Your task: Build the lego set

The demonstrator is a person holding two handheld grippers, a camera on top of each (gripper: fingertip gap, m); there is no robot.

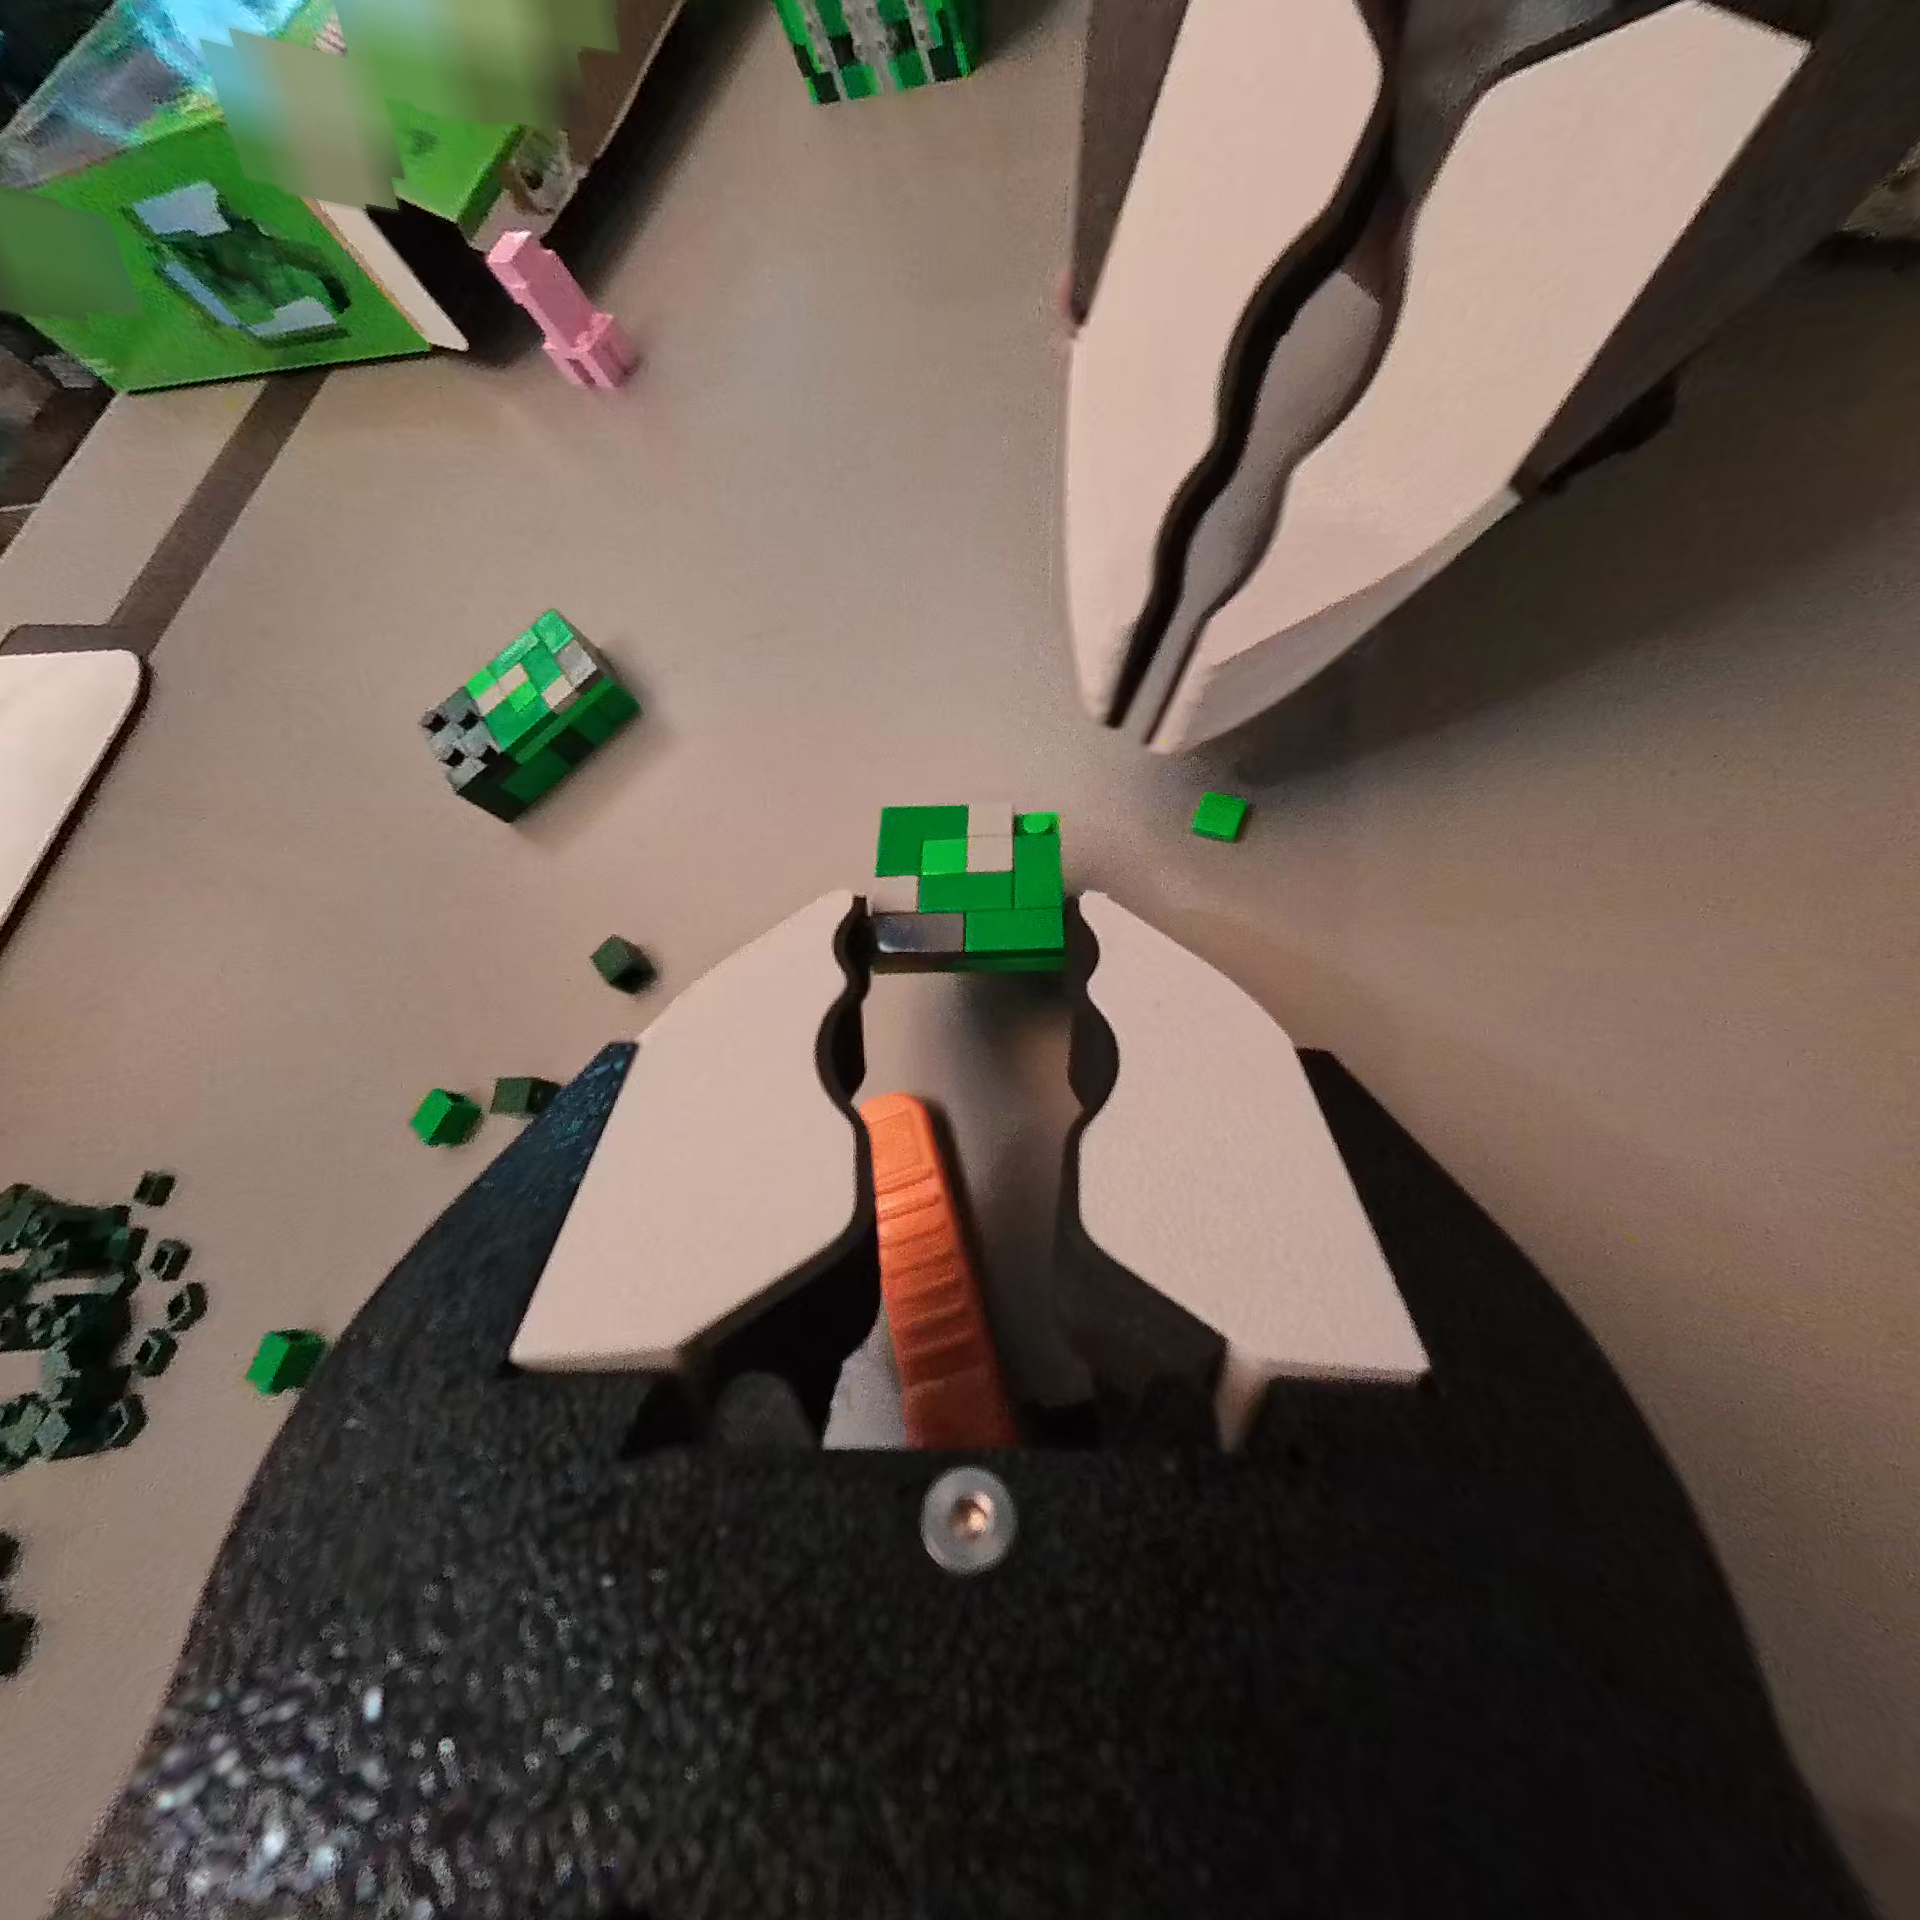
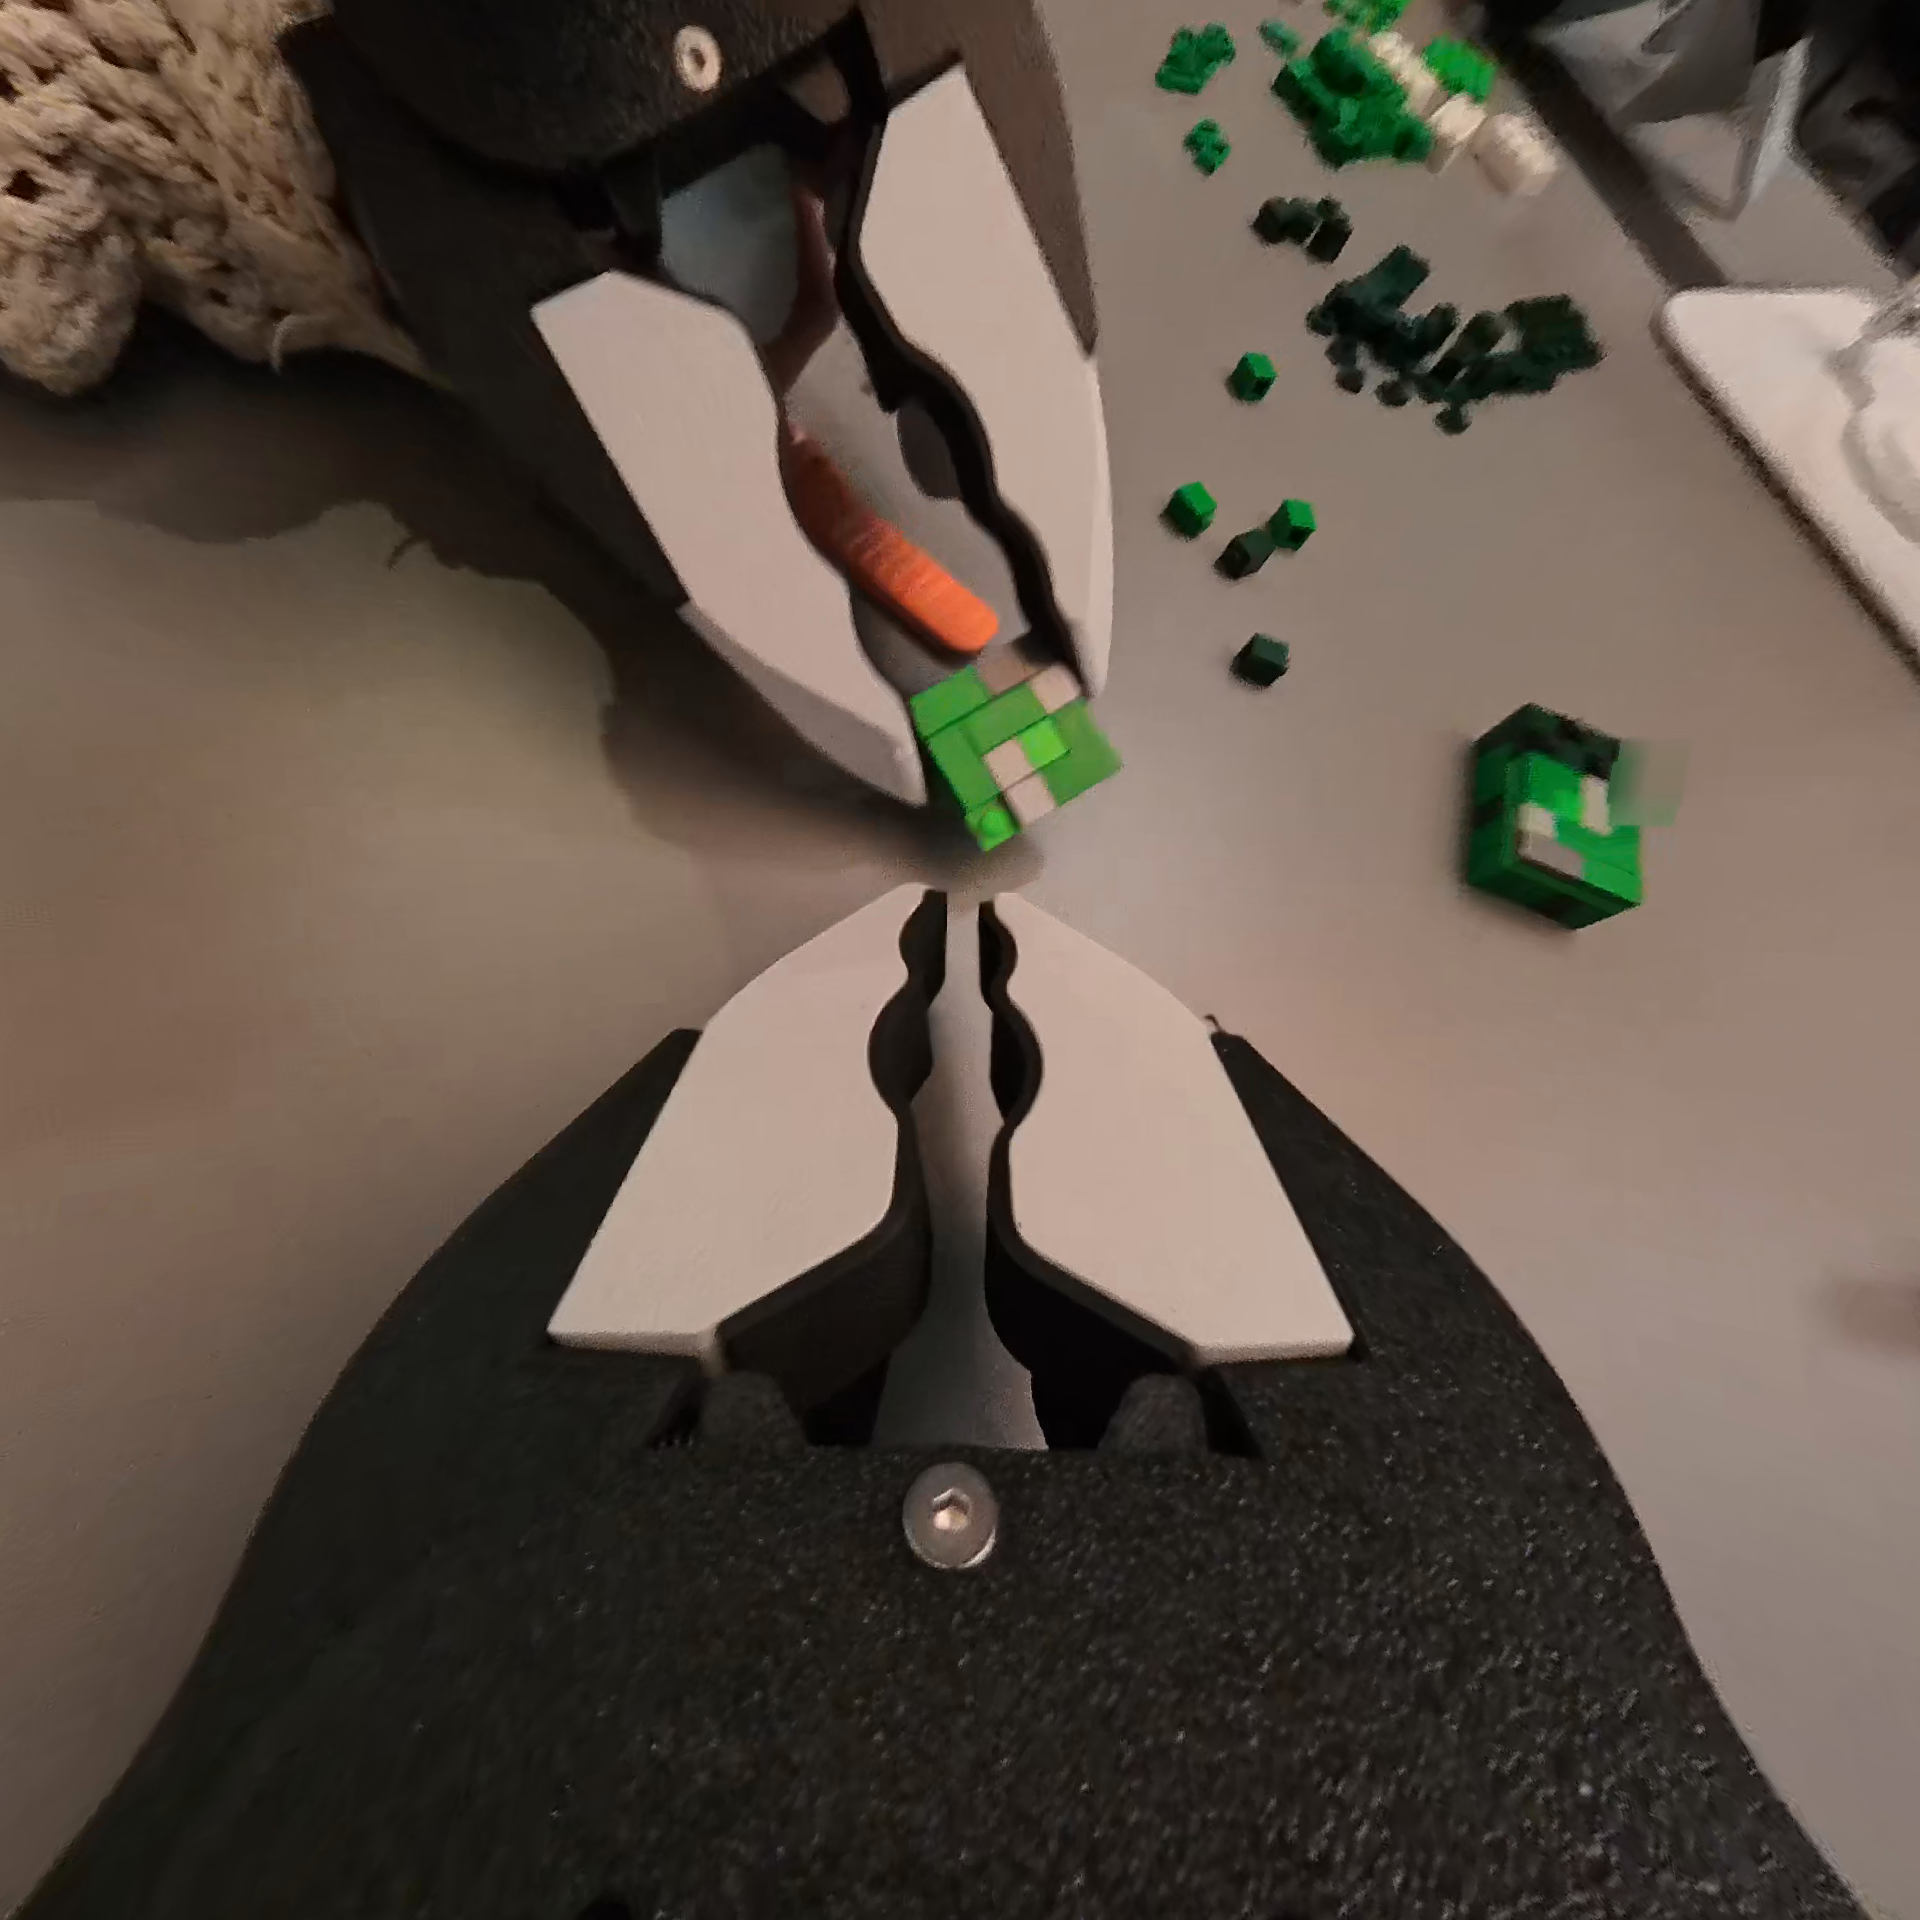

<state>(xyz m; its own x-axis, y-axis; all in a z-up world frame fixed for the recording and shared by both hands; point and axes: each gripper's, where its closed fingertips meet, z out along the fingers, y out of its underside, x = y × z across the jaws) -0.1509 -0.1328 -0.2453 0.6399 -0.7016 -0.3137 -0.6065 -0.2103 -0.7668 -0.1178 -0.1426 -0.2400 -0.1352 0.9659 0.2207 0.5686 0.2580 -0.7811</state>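
My left gripper (image 1: 966, 925) is shut on the near edge of a flat green lego panel (image 1: 971, 878) with grey and black tiles, held low over the grey table (image 1: 831, 468). One stud at the panel's far right corner is bare. An orange brick separator (image 1: 925, 1268) lies between the left gripper's fingers. My right gripper (image 2: 966, 904) is shut with only a thin slit and nothing seen in it. It hovers just beyond the panel (image 2: 1013, 753), and shows in the left wrist view (image 1: 1138, 727). A single green tile (image 1: 1219, 816) lies on the table by its tips.
A green cube assembly (image 1: 530, 717) stands left of the panel. Loose green pieces (image 1: 447, 1117) and a dark green pile (image 1: 73, 1320) lie at the left. A pink figure (image 1: 561, 312), a green box (image 1: 208, 260) and a bigger green build (image 1: 883, 47) stand at the back. A white tray (image 2: 1787, 447) sits at the edge. Tip to tip, the grippers are about 4 centimetres apart. The orange brick separator (image 1: 925, 1268) is about 6 centimetres from my left fingertips. My right wrist view (image 2: 883, 555) looks at it from another angle.
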